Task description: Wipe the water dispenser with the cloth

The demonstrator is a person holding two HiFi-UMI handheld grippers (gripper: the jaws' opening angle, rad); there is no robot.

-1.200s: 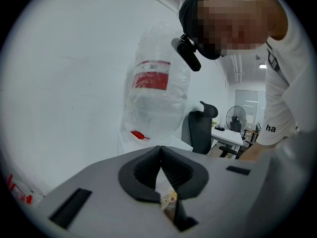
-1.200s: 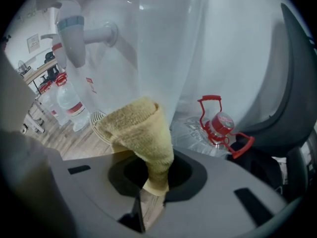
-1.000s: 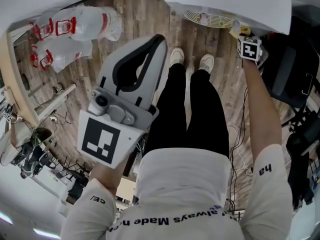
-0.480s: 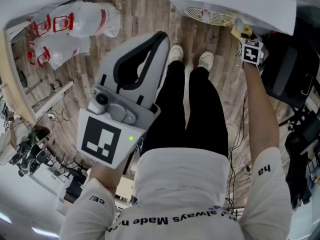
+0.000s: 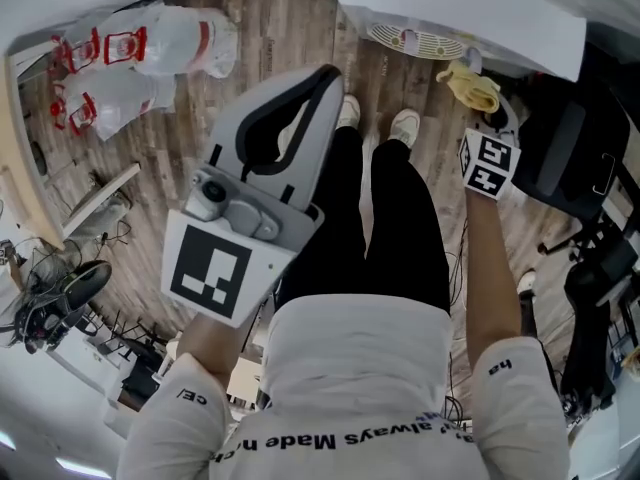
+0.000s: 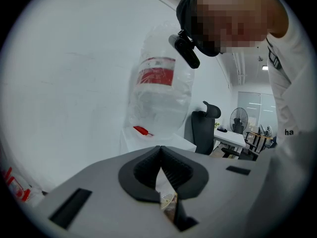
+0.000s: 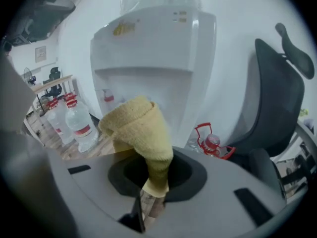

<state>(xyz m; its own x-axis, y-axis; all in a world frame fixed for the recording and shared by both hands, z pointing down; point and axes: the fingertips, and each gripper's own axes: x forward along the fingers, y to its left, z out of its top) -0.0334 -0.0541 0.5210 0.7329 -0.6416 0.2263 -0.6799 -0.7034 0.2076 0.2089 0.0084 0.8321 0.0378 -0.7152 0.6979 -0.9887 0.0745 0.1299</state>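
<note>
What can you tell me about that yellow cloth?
The cloth is pale yellow with a soft, terry-like weave. It is bunched into a folded cone: its narrow end is pinched between the shut jaws of the right tool, and its wider, rolled end sticks out beyond them. Only the tool touches it, as far as shows. It is held in front of the white water dispenser.

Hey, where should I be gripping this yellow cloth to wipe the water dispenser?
Grip the yellow cloth by its narrow tail, as the right hand-held gripper has it, jaws shut on that end from behind. The wide bunched end then sticks out ahead, facing the water dispenser's white front.
</note>
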